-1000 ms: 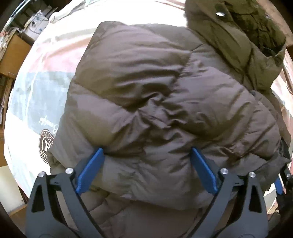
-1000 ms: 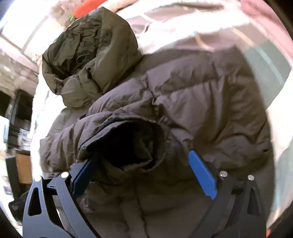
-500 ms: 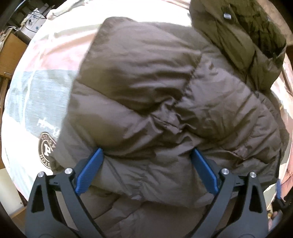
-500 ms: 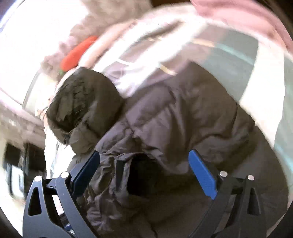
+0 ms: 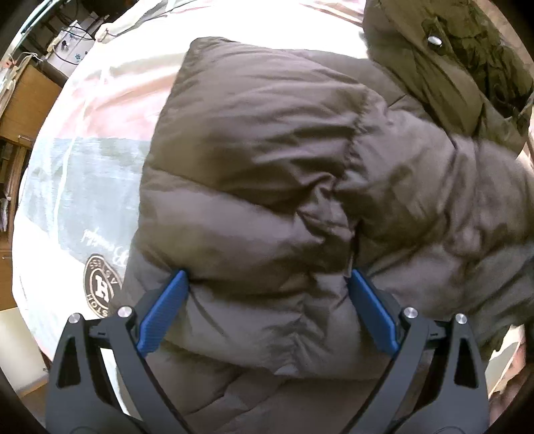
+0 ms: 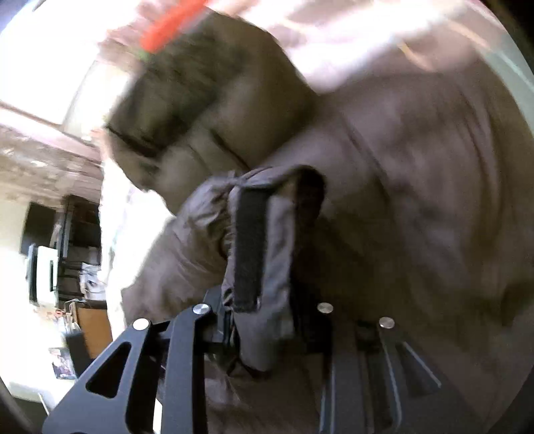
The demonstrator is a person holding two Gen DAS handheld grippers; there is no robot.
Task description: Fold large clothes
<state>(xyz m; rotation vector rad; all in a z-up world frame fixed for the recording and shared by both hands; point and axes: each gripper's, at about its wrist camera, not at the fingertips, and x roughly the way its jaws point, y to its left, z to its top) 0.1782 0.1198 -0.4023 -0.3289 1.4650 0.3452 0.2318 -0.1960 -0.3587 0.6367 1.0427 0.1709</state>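
Only the right wrist view shows a grip: the right gripper (image 6: 263,310) has its jaws closing on the sleeve cuff (image 6: 263,240) of the brown puffer jacket (image 6: 417,187), and the bunched cuff with its black fastening strip (image 6: 248,247) stands up between the fingers at centre frame. That picture is blurred, so the hood (image 6: 187,96) at 11 o'clock and an orange-red object (image 6: 167,26) at 12 o'clock are only smears, and shelving with a wooden cabinet sits at 9 o'clock.

By contrast, the left wrist view is sharp and looks straight down. The left gripper (image 5: 267,313) stands wide, its blue pads (image 5: 163,312) straddling a quilted fold of the jacket (image 5: 267,173); I cannot tell whether the pads press the fabric. The olive hood (image 5: 444,56) with a metal snap (image 5: 434,40) lies at 1 o'clock.

This view alone shows the surface under the jacket: a pale printed bedcover (image 5: 76,187) with a round emblem (image 5: 101,285) at 8 o'clock. The jacket's left edge runs from 11 to 8 o'clock, leaving a broad strip of bare cover beside it, then the cover's edge and wooden furniture (image 5: 26,100) at 10 o'clock. Toward 3 o'clock the jacket fills the frame almost to the rim.
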